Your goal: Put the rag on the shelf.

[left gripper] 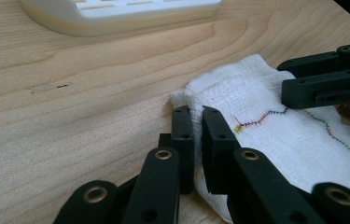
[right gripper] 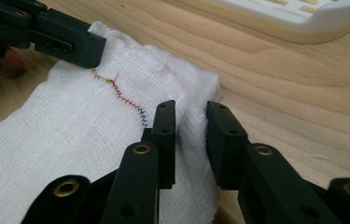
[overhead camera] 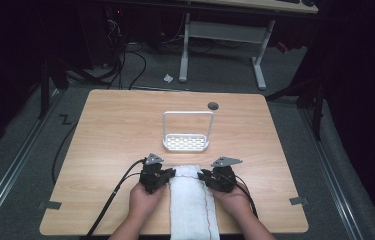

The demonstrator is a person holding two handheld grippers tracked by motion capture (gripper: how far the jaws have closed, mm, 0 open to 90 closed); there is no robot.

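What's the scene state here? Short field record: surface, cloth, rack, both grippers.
surface: light wooden table
cloth: white gauze cloth with multicoloured zigzag stitching, lying flat, folded into a long strip that runs to the near table edge
rack: white plastic slotted tray with tall wire handle, beyond the cloth, apart from it
left hand-held gripper: jaws nearly together, pinching the cloth's far left corner
right hand-held gripper: jaws astride the cloth's far right corner, a gap visible, cloth between them
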